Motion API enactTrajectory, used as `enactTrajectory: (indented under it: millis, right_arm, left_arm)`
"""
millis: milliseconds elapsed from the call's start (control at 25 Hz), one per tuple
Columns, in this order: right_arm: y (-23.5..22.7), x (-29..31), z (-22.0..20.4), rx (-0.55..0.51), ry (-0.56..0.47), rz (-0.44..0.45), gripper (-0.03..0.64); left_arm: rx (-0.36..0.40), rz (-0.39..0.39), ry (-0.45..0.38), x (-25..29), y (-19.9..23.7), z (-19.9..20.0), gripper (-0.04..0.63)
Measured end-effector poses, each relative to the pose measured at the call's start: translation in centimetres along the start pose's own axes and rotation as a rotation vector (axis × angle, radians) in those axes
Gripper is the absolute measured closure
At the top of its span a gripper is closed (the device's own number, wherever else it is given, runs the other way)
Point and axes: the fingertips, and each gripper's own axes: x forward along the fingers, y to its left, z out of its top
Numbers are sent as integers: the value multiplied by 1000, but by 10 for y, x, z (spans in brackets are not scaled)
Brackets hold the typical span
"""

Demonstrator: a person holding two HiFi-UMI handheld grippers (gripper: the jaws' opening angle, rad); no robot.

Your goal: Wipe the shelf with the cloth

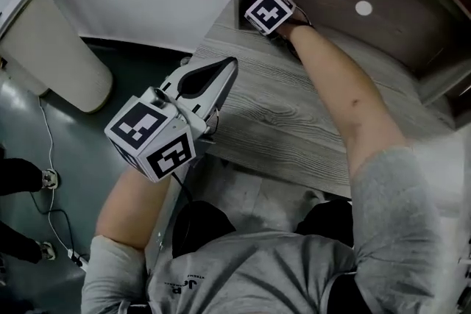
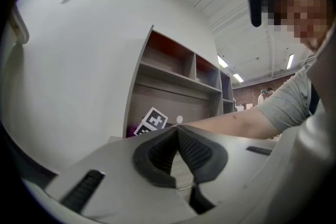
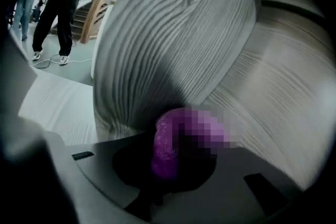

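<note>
Clamping the purple cloth [image 3: 166, 136], right gripper [image 3: 167, 171] sits at the shelf [image 1: 294, 114] corner; left gripper [image 2: 178, 136] closed, empty.

Two grippers are in view, the left gripper [image 1: 229, 64] and the right gripper [image 3: 170, 157], and with them two marker cubes, the left cube [image 1: 151, 140] and the right cube [image 1: 269, 11]. There is one purple cloth [image 3: 165, 136], one shelf unit [image 1: 280, 121], one white round disc [image 1: 363, 8] on its back panel, and one beige roll [image 1: 59, 48] on the floor. One standing person [image 3: 60, 2] shows in the right gripper view.
</note>
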Motion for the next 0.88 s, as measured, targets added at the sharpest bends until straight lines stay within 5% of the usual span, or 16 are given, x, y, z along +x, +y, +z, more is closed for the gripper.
enactTrajectory:
  millis: [440, 880]
  right_arm:
    - [-16, 3, -39, 30, 265, 119, 552]
    - [-116, -137, -258, 168, 568, -42, 552]
  left_arm:
    - [100, 113, 87, 18, 48, -15, 574]
    - [125, 76, 74, 14, 41, -15, 575]
